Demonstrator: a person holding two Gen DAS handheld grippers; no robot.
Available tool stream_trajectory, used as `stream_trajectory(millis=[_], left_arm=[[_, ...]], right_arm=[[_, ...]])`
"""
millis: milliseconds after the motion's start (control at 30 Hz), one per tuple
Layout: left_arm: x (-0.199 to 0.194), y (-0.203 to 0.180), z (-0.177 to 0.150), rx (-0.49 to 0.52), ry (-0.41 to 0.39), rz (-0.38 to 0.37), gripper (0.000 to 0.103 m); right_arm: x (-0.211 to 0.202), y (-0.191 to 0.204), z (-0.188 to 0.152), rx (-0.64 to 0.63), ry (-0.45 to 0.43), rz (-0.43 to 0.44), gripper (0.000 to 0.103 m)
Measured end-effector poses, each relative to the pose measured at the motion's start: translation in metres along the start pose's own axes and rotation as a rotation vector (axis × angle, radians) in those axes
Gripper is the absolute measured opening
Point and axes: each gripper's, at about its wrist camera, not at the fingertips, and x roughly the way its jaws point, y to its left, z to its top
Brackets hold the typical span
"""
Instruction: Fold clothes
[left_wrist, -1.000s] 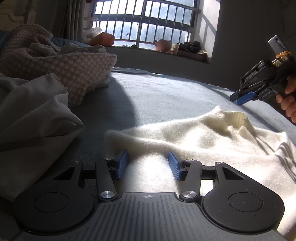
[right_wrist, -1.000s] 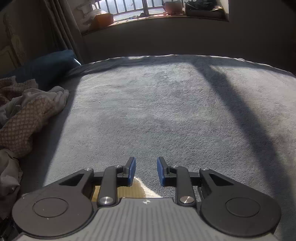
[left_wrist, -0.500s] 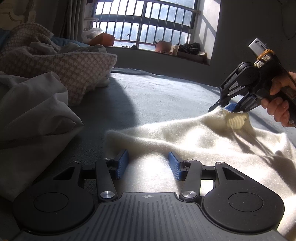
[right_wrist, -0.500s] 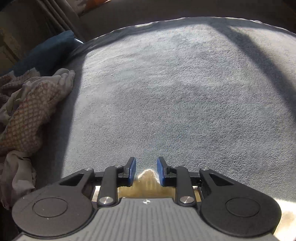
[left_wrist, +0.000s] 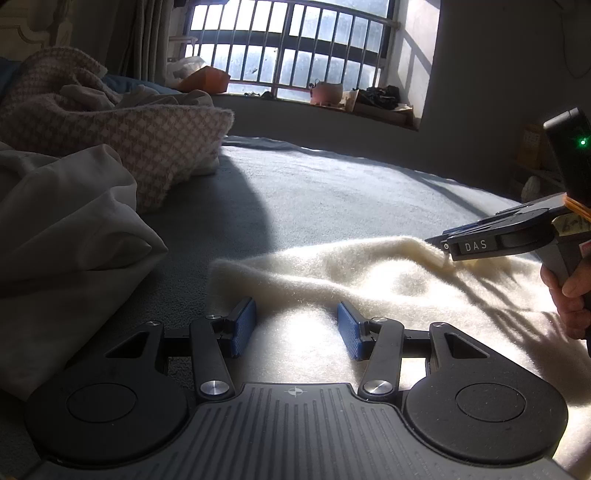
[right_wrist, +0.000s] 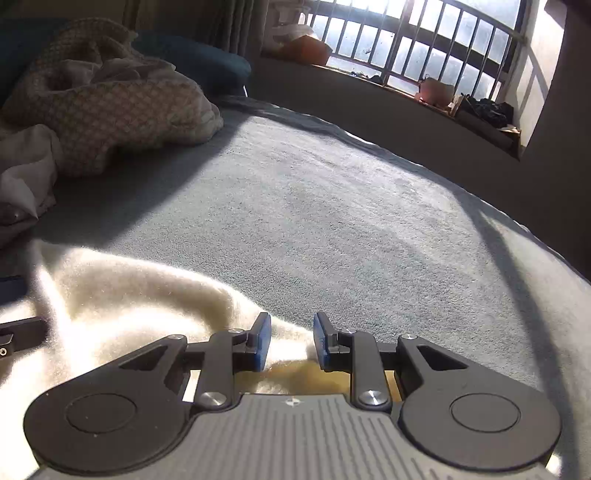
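Left wrist view: cream sweater (left_wrist: 369, 280) lies spread on the grey bed cover (left_wrist: 332, 192), in sunlight. Left gripper (left_wrist: 295, 328) rests over its near edge, fingers spread, pads clear of the cloth. Right gripper (right_wrist: 291, 341) pinches a raised fold of the sweater's far edge, held by a hand (left_wrist: 569, 295). Crumpled checked blanket (left_wrist: 129, 125) and white cloth (left_wrist: 66, 214) lie left.

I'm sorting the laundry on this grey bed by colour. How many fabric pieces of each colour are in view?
Cream fuzzy knit garment: 1
Brown-and-white houndstooth woollen piece: 1
Plain off-white smooth cloth: 1
Total: 3 that I can tell apart; the pile on the left may hide more.
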Motion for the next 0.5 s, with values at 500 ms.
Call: stream_trajectory(millis=[500], left_arm=[[0.001,0.0,0.0,0.0,0.0,-0.001,0.049]], right_arm=[[-0.002,-0.112,-0.016,0.531,0.056,0.095,0.025]])
